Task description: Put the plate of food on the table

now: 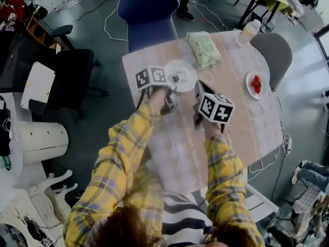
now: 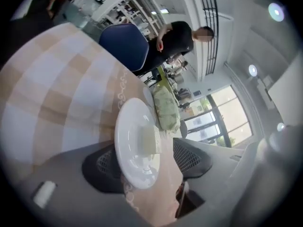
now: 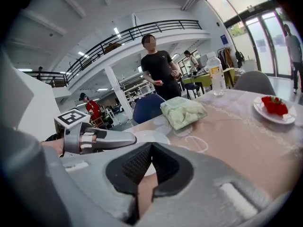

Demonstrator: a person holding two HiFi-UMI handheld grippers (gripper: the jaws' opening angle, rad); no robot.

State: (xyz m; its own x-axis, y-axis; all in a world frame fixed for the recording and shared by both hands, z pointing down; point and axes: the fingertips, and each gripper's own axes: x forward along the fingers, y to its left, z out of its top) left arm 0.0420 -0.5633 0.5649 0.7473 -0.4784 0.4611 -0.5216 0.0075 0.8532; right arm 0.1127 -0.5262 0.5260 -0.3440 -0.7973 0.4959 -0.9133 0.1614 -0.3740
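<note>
Plate [image 2: 137, 141] rests on the surface [image 1: 241, 130] between your wide-spread left tongs [image 2: 147, 167], nearer than your right tongs [image 3: 150, 148], closed and empty.

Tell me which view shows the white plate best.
The left gripper view: the plate is close and whole, with the food visible. The head view shows it small; the right gripper view shows only a part.

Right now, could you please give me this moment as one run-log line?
left tongs: open around plate | plate: on table, pale food on it | right tongs: shut, empty
</note>
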